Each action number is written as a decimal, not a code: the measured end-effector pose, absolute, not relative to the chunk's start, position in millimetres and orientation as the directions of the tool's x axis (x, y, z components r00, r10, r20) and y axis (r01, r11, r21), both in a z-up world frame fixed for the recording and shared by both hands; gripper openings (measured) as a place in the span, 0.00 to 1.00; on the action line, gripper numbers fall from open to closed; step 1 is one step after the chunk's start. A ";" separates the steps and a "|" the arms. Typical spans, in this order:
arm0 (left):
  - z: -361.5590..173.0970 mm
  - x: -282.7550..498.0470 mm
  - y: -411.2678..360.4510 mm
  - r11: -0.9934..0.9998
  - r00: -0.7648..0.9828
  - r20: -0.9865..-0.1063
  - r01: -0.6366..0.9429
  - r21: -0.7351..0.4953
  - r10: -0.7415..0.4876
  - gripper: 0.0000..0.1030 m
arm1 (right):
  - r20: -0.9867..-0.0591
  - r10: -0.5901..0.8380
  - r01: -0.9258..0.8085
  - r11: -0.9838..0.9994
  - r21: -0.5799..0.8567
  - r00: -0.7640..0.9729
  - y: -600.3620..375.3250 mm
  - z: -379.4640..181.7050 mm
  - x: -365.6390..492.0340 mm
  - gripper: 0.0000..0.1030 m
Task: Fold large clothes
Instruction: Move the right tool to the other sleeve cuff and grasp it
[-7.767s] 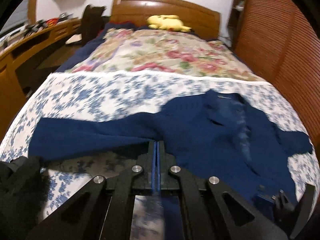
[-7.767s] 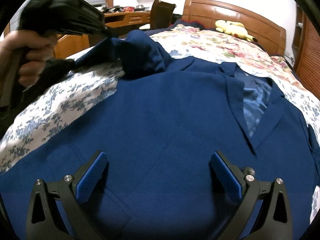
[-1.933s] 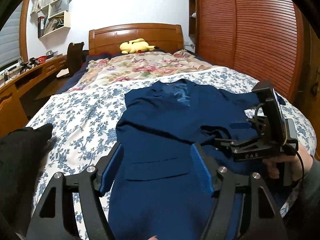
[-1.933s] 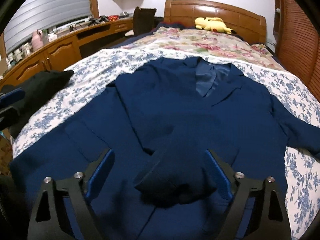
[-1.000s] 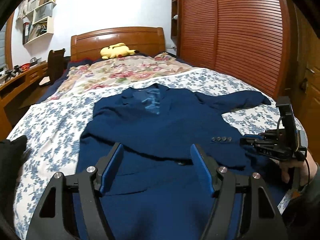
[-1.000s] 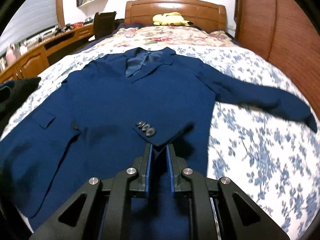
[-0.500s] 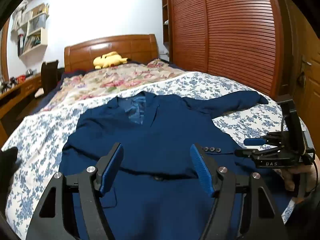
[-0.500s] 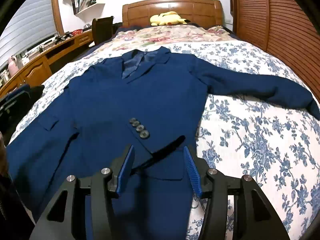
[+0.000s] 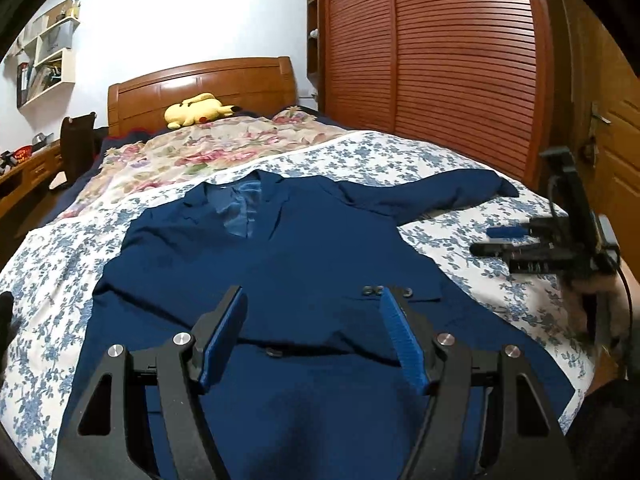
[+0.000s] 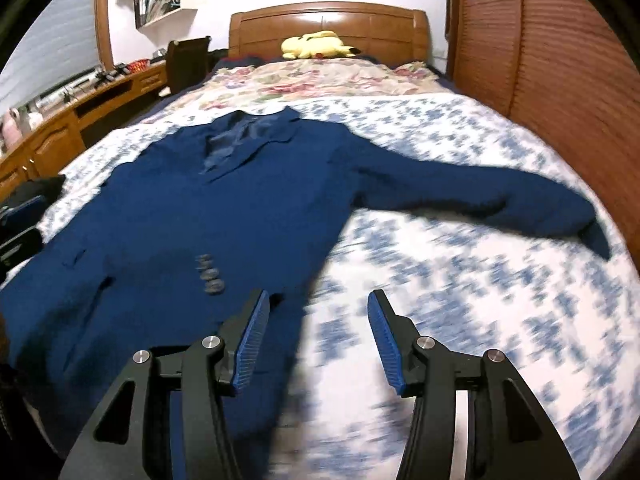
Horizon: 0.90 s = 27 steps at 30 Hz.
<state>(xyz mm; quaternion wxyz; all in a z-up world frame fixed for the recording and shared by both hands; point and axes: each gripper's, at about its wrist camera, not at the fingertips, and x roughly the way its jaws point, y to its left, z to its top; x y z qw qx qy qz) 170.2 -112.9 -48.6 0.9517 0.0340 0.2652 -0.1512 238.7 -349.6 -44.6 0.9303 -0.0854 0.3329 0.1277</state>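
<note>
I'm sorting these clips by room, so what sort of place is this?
A home bedroom, most likely. A bed with a wooden headboard fills the view, a yellow plush toy lies at its head, and a slatted wooden wardrobe stands alongside. A navy suit jacket is spread on the floral bedspread.

The jacket [image 9: 304, 256] is a matt navy cloth with a fine, slightly rough weave; its lining [image 9: 240, 208] at the collar is a smoother, lighter blue cloth with a soft shine. The buttons [image 10: 210, 274] look like dull grey plastic. The bedsheet [image 9: 400, 160] is matt printed cotton-like cloth, and the quilt [image 9: 208, 148] behind it is also matt cloth. The headboard [image 9: 200, 84] and the wardrobe doors [image 9: 440, 60] are glossy varnished wood, the doors ribbed. Each hand-held gripper, left [image 9: 312, 336] and right [image 10: 318, 340], has matt black plastic arms, shiny metal screws and ribbed blue pads [image 10: 252, 340]. The plush toy [image 9: 196, 110] is fuzzy yellow cloth
</note>
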 end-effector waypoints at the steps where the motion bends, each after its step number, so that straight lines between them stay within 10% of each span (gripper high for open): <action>1: -47.9 169.4 -114.5 0.949 0.812 -0.515 0.314 -0.014 -0.276 0.68 | -0.638 0.152 -0.278 0.955 -0.101 0.755 -357.7 -40.9 242.9 0.57; 8: -44.1 162.7 -121.0 0.942 0.812 -0.508 0.336 0.004 -0.288 0.68 | -0.623 0.006 -0.157 0.970 -0.187 0.782 -413.1 -18.5 276.5 0.78; 27: -45.8 170.9 -122.6 0.942 0.797 -0.531 0.335 -0.008 -0.288 0.68 | -0.715 -0.234 0.217 0.969 -0.117 0.659 -515.5 -11.0 364.7 0.79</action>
